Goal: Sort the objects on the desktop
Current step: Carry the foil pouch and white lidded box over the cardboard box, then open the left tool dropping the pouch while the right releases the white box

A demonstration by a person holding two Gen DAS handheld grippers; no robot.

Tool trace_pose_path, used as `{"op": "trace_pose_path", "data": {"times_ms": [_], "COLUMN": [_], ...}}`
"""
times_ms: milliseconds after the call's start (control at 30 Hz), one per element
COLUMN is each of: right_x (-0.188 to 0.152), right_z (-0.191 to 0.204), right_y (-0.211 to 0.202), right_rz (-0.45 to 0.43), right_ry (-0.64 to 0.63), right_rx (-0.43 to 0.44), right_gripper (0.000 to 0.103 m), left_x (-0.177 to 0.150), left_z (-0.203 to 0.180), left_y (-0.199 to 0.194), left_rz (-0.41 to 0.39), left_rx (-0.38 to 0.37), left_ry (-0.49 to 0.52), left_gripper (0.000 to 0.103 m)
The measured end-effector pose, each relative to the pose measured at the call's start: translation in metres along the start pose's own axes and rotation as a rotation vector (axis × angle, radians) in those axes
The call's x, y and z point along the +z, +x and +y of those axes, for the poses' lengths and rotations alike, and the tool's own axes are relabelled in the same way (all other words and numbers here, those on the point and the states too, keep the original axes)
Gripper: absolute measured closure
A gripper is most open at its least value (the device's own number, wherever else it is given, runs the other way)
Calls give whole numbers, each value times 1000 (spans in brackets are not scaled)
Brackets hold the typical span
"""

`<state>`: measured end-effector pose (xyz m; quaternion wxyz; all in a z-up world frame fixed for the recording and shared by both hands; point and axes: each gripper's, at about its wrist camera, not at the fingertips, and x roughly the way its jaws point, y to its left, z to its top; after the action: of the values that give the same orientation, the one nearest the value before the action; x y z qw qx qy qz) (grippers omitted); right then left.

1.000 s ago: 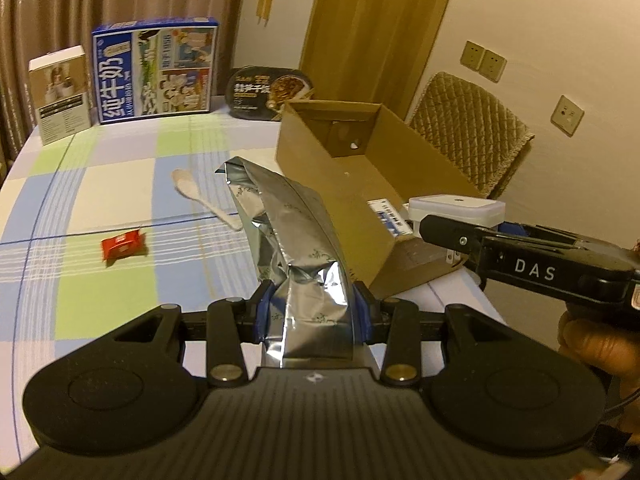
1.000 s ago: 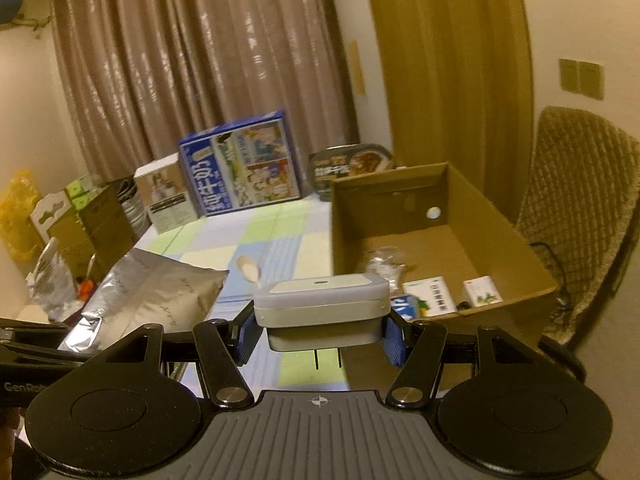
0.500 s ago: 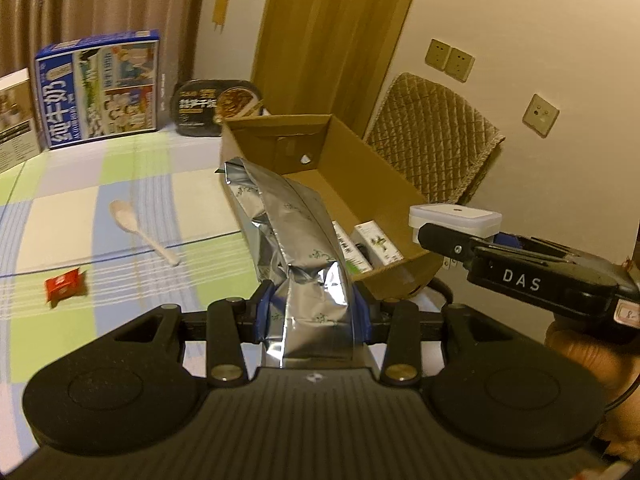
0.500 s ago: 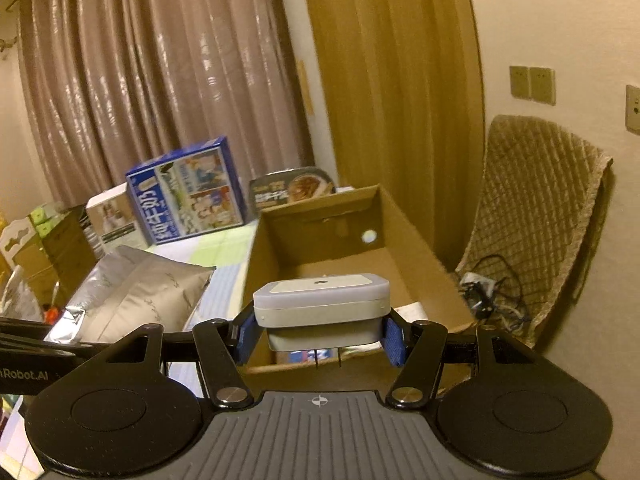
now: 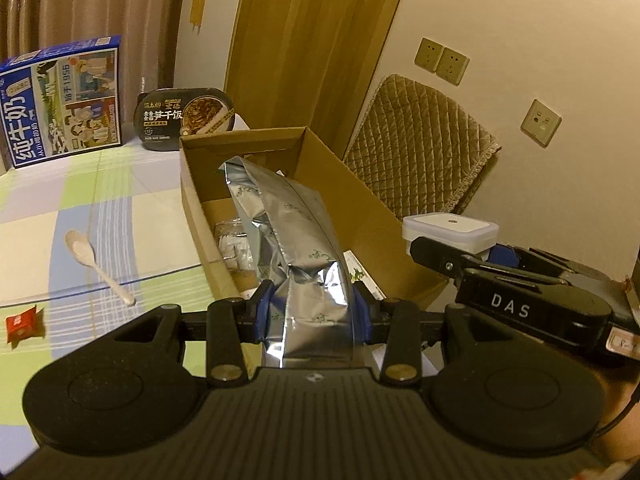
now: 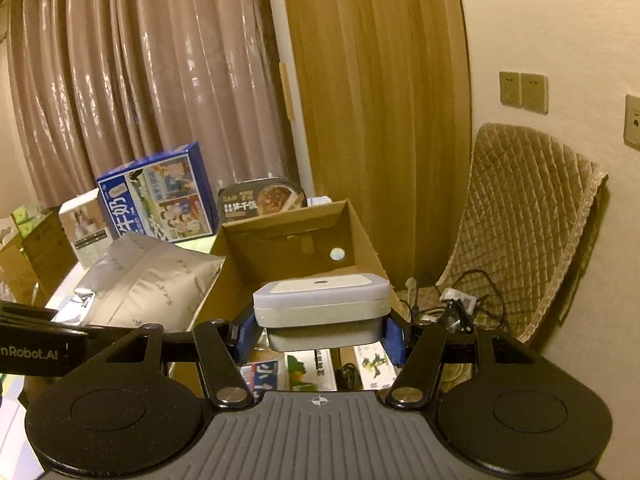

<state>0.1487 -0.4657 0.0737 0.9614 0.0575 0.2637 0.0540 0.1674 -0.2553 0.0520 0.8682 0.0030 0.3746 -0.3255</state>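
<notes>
Over the open cardboard box at the tabletop edge, the left claw is squeezed tight on the bottom of a silver foil bag — the bag's top leans into the box, so it looks ready to drop in. The right claw is clamped on both sides of a small white lidded box, held flat above the box's near end. A spoon and a red candy lie on the tabletop, not yet sorted — likely next.

Silver foil pouch; brown cardboard box; white case; blue milk carton; checked pastel tablecloth.
</notes>
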Motion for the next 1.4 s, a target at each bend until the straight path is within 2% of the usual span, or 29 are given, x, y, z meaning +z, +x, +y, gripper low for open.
{"op": "trace_pose_path", "data": {"times_ms": [767,1100,1200,1400], "right_x": [13,7,7,5], "right_z": [-19,-24,-24,-22], "right_y": [55,69,69,68], "right_rz": [44,68,69,70], "right_ry": [-22,-12,-13,-12], "right_rx": [-8,-6,-5,0], "right_gripper": [45,45,45,45], "left_x": [36,38,37,29], "left_z": [12,22,27,39], "left_y": [56,82,86,73], "left_rz": [2,8,7,-14], "left_rx": [2,-5,7,45], "left_ry": [-38,-69,-90,-94], "left_gripper": [67,67,51,51]}}
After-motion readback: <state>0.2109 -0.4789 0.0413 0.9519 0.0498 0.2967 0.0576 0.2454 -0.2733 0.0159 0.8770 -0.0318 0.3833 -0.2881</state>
